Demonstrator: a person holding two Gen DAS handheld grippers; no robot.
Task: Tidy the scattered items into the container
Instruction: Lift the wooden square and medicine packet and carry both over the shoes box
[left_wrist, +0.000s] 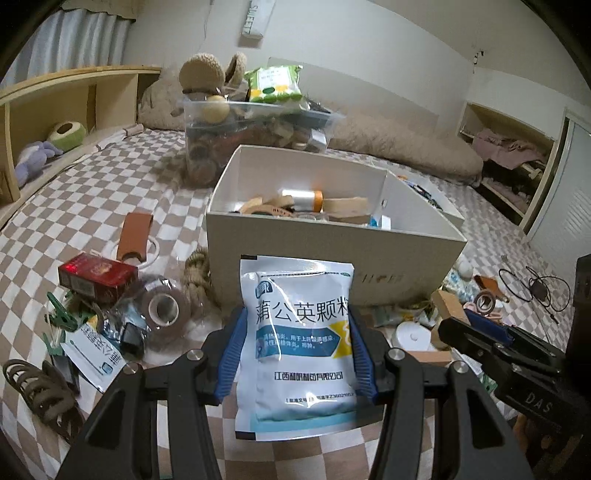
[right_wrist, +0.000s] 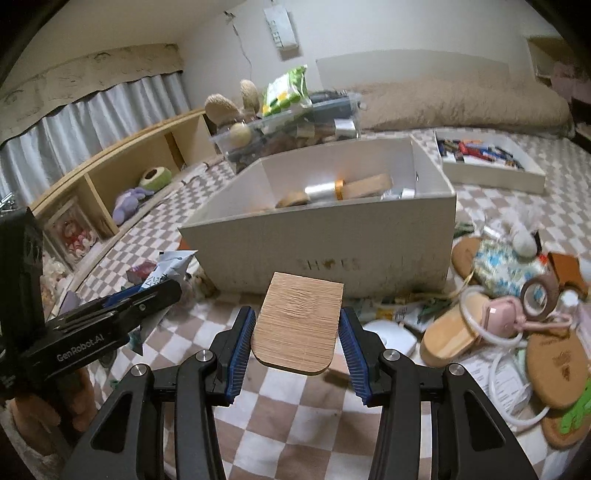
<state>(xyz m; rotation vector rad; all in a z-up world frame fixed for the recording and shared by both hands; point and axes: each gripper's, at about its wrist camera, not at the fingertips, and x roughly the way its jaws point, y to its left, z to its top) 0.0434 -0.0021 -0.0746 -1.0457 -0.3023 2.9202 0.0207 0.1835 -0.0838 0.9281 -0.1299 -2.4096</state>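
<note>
My left gripper (left_wrist: 297, 343) is shut on a white and blue medicine sachet (left_wrist: 299, 347), held upright above the checkered bed just in front of the white cardboard box (left_wrist: 332, 254). My right gripper (right_wrist: 297, 338) is shut on a flat wooden board (right_wrist: 299, 325), held level in front of the same box (right_wrist: 332, 240). The box holds a tape roll, wooden pieces and other small items. Each gripper shows at the edge of the other's view: the right one (left_wrist: 480, 343) and the left one (right_wrist: 122, 306).
Scattered items lie left of the box: a red box (left_wrist: 98, 277), a tape roll (left_wrist: 164, 310), a brown hair clip (left_wrist: 40, 395). Right of it lie slippers (right_wrist: 454, 332), a floral pouch (right_wrist: 506, 269), cork coasters (right_wrist: 557, 365). A clear bin (left_wrist: 255, 133) and a white tray (right_wrist: 491, 162) stand behind.
</note>
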